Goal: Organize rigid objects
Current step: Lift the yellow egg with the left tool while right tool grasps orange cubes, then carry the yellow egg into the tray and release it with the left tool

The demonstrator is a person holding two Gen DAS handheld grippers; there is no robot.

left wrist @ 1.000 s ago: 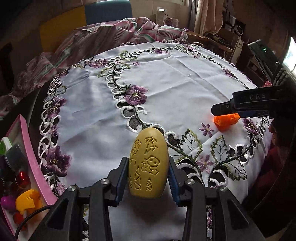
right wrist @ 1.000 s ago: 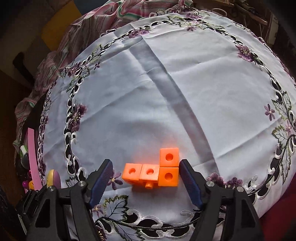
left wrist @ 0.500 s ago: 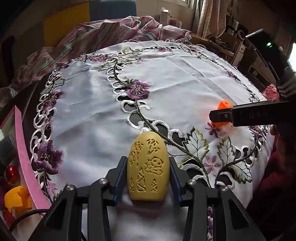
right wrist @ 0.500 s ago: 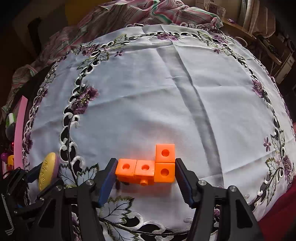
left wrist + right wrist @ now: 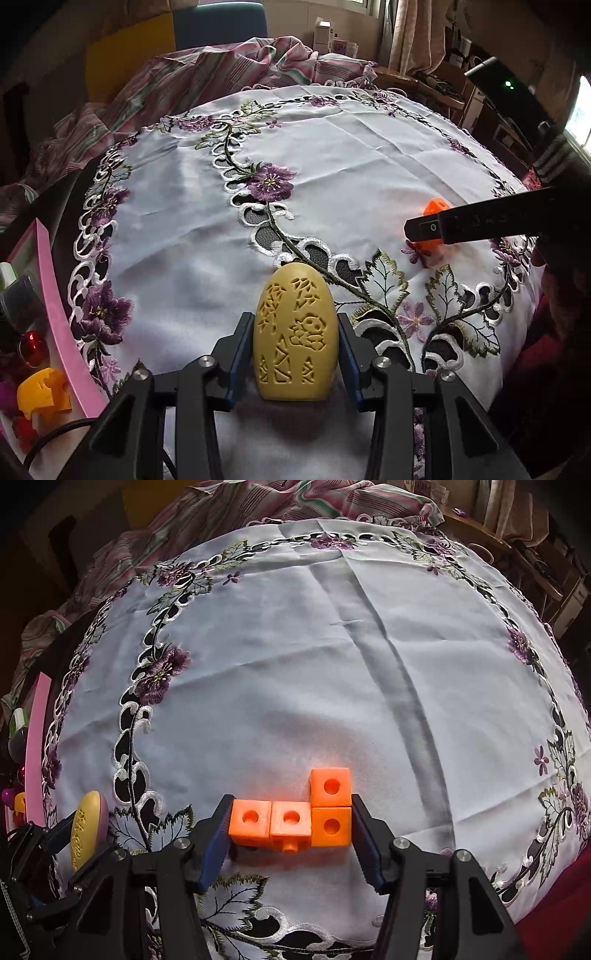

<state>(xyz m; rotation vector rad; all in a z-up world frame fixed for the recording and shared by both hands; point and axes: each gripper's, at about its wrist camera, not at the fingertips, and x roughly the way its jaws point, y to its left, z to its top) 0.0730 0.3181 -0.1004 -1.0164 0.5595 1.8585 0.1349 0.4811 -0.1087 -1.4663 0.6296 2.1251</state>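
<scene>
Home: embroidered tablecloth point(image 5: 332, 155), striped bedding point(image 5: 221, 70), curtains point(image 5: 413, 33).

Daylit cloth, dark surround; strong fisheye bend in both views.
Soft daylight from a window point(image 5: 581, 110) at upper right falls across the white tablecloth point(image 5: 332, 177), bright at centre, no harsh glare. Dim corners vignette to near black. Soft shadows under the yellow carved piece point(image 5: 295, 338) and beside the orange block cluster point(image 5: 295, 821), which casts an orange glow on the cloth. Table edge curves heavily. Focus sharp centrally; far room clutter soft, dark.
</scene>
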